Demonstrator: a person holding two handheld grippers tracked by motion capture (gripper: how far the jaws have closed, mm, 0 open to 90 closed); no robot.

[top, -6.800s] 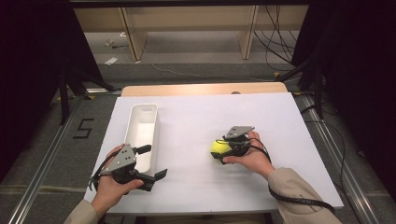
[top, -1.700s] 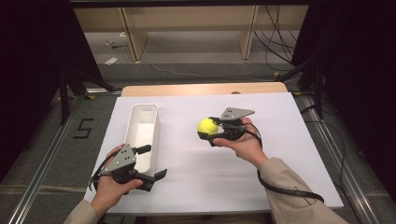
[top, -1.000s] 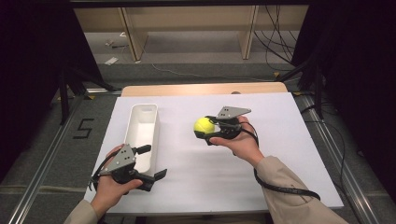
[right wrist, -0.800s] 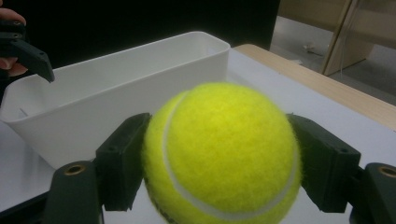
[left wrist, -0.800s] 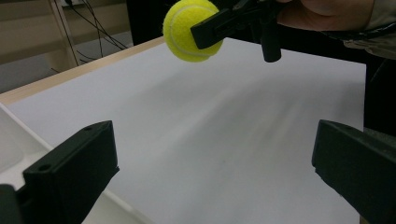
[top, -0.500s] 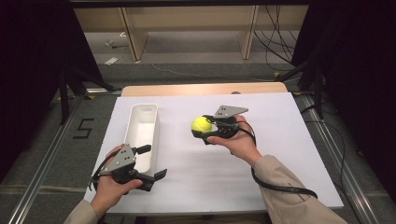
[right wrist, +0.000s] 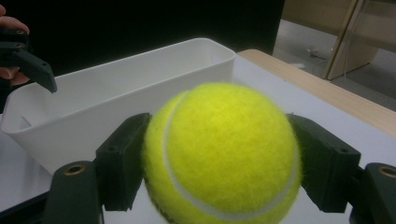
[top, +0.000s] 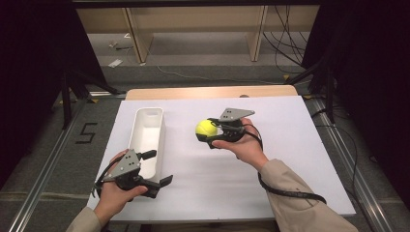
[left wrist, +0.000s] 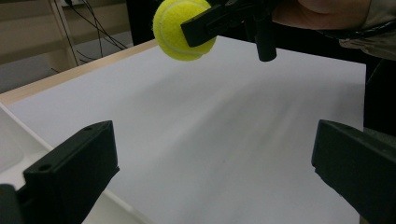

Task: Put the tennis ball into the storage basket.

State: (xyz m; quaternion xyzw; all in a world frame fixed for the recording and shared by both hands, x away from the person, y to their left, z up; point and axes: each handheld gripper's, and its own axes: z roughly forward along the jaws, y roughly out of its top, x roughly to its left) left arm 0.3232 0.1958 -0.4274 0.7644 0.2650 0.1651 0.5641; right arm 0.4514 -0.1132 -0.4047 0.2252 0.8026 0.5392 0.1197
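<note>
Right gripper (top: 211,134) clamped on tennis ball (top: 206,128), held above the table (top: 290,145).
Left gripper (top: 159,169) jaws wide apart, empty, beside white bin (top: 145,133).

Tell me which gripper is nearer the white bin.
Left. The left gripper sits beside the white bin at its near end; the right gripper, holding the tennis ball, stands apart.

I'm in a lab or workshop, at a test rig. My table (top: 290,159) has a white sheet over a wooden top. Dark curtains (top: 367,72) hang on both sides. Loose cables (top: 285,43) trail over the grey floor (top: 193,53), which has a "5" (top: 86,133) marked in tape.
</note>
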